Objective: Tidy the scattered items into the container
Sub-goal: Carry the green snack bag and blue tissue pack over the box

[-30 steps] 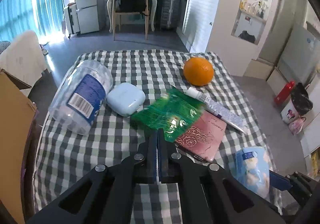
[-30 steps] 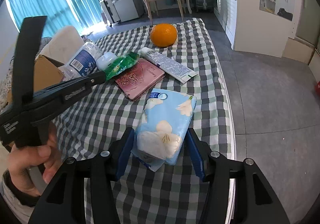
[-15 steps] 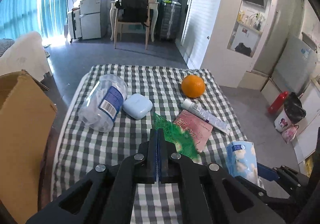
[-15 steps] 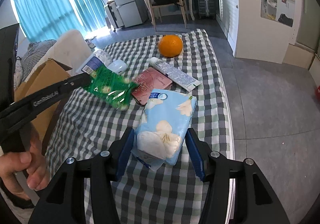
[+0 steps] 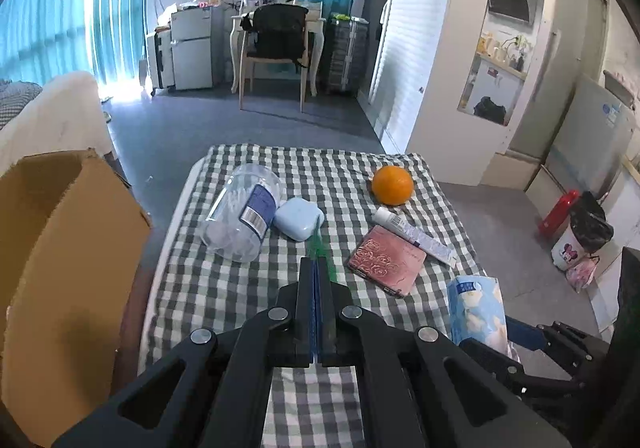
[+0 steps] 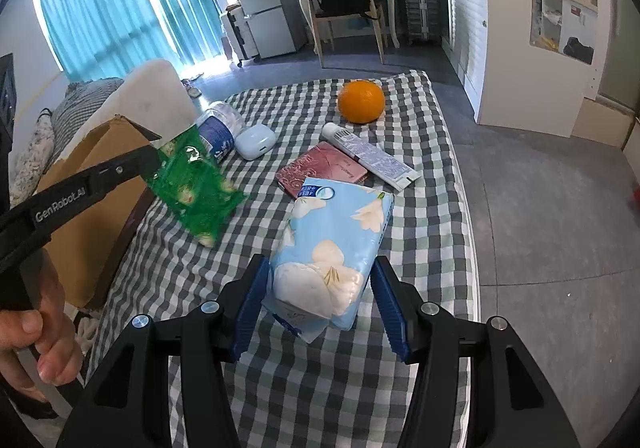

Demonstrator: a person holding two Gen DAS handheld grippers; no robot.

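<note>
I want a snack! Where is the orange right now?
The orange sits on the checkered table at its far end, toward the right side in both wrist views. Its nearest neighbour is the white tube, lying just in front of it.

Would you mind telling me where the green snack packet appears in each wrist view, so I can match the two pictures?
Left wrist view: the green snack packet shows only edge-on, a thin green sliver rising from the shut tips of the left hand-held gripper, lower centre.
Right wrist view: the packet hangs broadside at centre-left, pinched by that gripper, above the checked cloth near the cardboard box.
Shared landmark: the orange at the far end.
</note>
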